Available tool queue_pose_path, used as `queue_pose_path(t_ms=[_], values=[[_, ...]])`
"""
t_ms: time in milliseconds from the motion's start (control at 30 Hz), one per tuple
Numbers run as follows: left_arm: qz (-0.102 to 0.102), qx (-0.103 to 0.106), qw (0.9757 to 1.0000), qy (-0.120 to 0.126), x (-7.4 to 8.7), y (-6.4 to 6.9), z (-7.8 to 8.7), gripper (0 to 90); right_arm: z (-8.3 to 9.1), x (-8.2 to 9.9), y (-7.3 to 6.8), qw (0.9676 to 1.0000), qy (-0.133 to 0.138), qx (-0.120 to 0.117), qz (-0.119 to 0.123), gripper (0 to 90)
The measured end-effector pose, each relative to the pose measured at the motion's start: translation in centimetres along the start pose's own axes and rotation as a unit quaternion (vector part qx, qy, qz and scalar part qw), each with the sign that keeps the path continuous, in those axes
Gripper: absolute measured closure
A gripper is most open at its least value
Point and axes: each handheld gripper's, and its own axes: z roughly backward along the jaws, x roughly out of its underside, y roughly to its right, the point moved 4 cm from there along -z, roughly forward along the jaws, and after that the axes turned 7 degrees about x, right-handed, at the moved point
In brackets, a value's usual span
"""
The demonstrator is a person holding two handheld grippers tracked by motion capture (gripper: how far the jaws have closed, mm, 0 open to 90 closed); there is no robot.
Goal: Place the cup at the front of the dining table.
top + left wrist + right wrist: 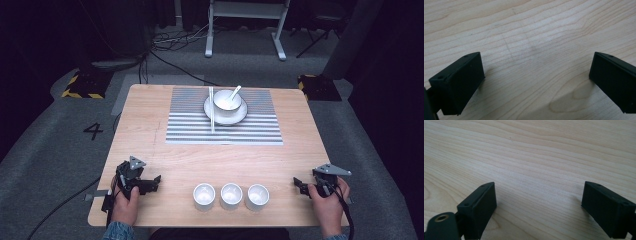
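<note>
At the table's (150, 150) near-left corner the left gripper (152, 182) rests in the person's left hand (125, 205), jaws spread wide over bare wood. The right gripper (299, 184) sits at the near-right corner, jaws likewise apart. Three white cups (231, 196) line the near edge between them. Toward the far edge, a striped mat (190, 125) carries a plate (237, 116) with a bowl (227, 102), a spoon (234, 92) and chopsticks (211, 110).

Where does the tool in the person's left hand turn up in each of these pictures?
High view: left tool at the near left corner of the table.
Left gripper view: left tool, its own jaws rising from both bottom corners, wide apart.
Right gripper view: these jaws belong to the right tool.
Shared landmark: the table's pale wood grain.
</note>
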Motion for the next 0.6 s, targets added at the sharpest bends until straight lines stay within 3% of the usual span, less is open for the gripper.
queue_pose_path(t_ms=[600], values=[[0.005, -0.005, 1.0000, 0.000, -0.10, 0.03, -0.08, 0.0, 0.00, 0.00, -0.01, 1.0000, 0.000, -0.001, 0.000, 12.4]])
